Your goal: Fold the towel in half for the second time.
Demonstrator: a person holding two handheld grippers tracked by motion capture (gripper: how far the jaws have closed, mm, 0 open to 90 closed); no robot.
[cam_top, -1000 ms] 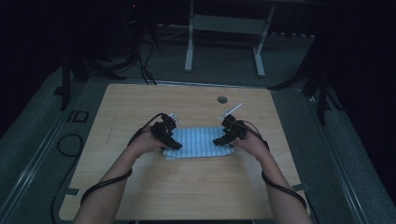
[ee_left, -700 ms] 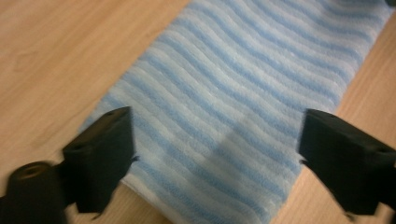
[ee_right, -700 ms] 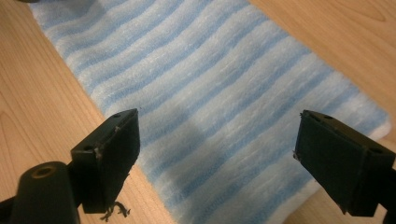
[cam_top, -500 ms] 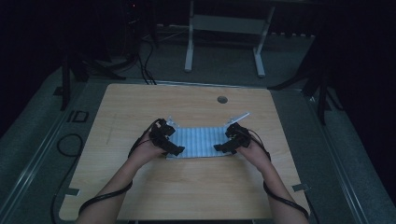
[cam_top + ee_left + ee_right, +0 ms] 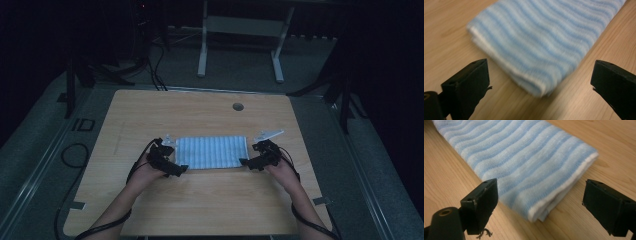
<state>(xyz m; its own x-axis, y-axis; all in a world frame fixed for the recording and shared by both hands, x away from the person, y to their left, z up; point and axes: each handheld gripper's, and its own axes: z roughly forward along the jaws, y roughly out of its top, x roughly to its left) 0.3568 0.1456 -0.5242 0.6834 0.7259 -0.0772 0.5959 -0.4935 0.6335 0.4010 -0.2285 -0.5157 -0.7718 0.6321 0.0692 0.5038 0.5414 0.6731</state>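
Folded striped towel (image 5: 212, 152) flat on the table (image 5: 200, 205), a gripper at each near corner.

Its long axis runs left to right across the table; the left gripper (image 5: 176, 169) sits at the near-left corner, the right gripper (image 5: 246, 163) at the near-right, equally close; both pairs of jaws stand wide apart, the left having just opened, each straddling a folded corner (image 5: 537, 91) without pressing it; no containers in sight.

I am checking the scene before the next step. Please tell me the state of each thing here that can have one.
Striped towel: folded, flat on the table, not gripped.
Left claw: open, jaws just opened, at the towel's near left corner.
Right claw: open, jaws just opened, at the towel's near right corner.
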